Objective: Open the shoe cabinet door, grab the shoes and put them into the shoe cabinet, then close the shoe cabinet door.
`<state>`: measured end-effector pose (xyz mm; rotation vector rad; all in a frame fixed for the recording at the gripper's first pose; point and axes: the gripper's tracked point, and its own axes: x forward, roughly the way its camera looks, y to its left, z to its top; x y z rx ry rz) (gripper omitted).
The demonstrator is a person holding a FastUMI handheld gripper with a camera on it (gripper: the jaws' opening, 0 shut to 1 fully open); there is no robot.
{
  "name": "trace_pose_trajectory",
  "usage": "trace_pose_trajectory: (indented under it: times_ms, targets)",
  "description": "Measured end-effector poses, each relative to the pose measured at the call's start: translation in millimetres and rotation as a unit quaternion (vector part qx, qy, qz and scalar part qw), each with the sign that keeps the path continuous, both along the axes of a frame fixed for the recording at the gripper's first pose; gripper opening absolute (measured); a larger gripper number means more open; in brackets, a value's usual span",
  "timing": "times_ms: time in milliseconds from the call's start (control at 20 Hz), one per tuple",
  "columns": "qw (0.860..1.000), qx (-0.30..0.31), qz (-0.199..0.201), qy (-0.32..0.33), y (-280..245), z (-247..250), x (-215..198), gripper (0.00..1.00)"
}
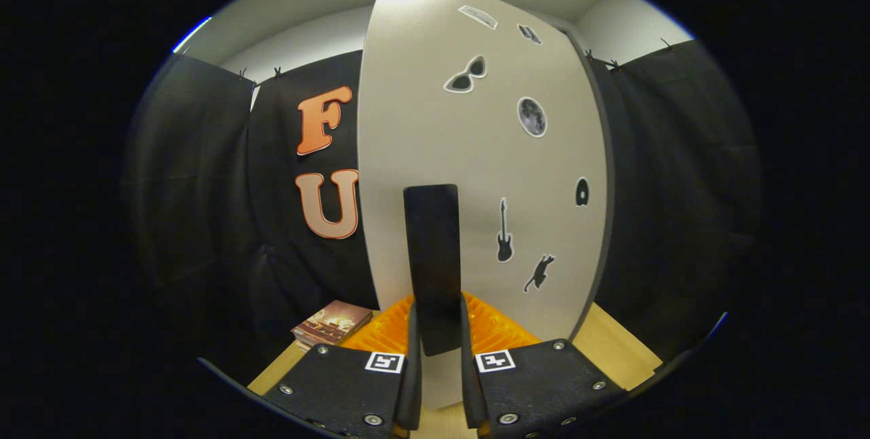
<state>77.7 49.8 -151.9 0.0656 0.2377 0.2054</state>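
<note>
Gripper view: the gripper (435,347) is closed on the dark upright handle (432,249) of the cabinet door (476,174), both fingers pressing its lower end. The door, pale and dotted with stickers, stands directly ahead on the wooden table (615,347). A small box (333,322) lies beside the left finger. The shoes cannot be located.

Risk: the grip sits low on the handle; a pull off the hinge arc could slip the fingers or shift the cabinet.

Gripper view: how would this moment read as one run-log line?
phase: door | gripper: shut on door handle | cabinet door: stickered | book: on table, beside door
</note>
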Motion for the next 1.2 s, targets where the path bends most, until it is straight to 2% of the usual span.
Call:
trace_pose_trajectory:
  times_ms: [200,300,400,600,650,800,850,1050,1200]
  targets:
    - [0.999,0.019,-0.045,-0.003,-69.2,2.3,-35.9,0.23]
    - [0.997,0.02,-0.08,-0.003,-103.3,1.6,-49.1,0.23]
    - [0.993,-0.003,-0.121,-0.002,-138.8,0.0,-56.9,0.23]
    - [0.975,-0.065,-0.214,0.008,-210.2,-1.6,-85.3,0.31]
    - [0.97,-0.065,-0.234,0.009,-223.4,-3.0,-95.4,0.42]
    - [0.959,-0.048,-0.279,0.018,-251.9,-22.3,-135.9,0.6]
    - [0.956,-0.04,-0.288,0.026,-256.8,-36.0,-147.5,0.71]
    - [0.96,-0.026,-0.272,0.057,-236.0,-99.9,-181.8,0.87]
    - [0.96,-0.025,-0.263,0.097,-208.7,-157.9,-192.0,0.92]
